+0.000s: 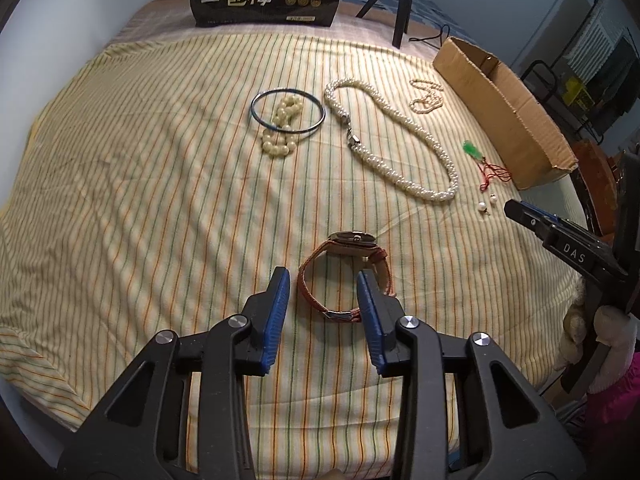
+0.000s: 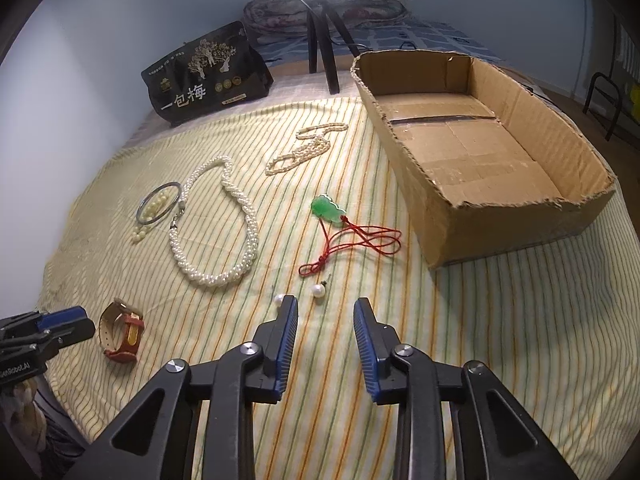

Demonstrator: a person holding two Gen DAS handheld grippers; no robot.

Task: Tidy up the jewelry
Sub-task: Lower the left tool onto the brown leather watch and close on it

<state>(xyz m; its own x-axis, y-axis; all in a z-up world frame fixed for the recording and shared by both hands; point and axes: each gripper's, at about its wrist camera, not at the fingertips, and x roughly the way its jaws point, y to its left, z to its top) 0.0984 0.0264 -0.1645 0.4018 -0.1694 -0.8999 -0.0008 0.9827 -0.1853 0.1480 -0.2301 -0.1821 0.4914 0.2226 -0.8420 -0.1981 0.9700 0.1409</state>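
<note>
Your watch (image 1: 344,276) lies on the striped bed cover between the spread fingers of your left tool (image 1: 323,280), ungripped. Your right tool (image 2: 326,312) hangs open and empty near the pearl earrings (image 2: 318,291). The cardboard box (image 2: 520,200) holds nothing; every piece looks left to collect.

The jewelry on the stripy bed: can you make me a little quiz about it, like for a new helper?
1. True or false: the cardboard box already holds jewelry.
2. Which lies between the open left tongs: A) wristwatch B) green pendant C) thick pearl necklace?
3. What lies inside the bangle?

Key: 1 false, it holds none. 2 A. 3 Part of a cream bead bracelet.
</note>
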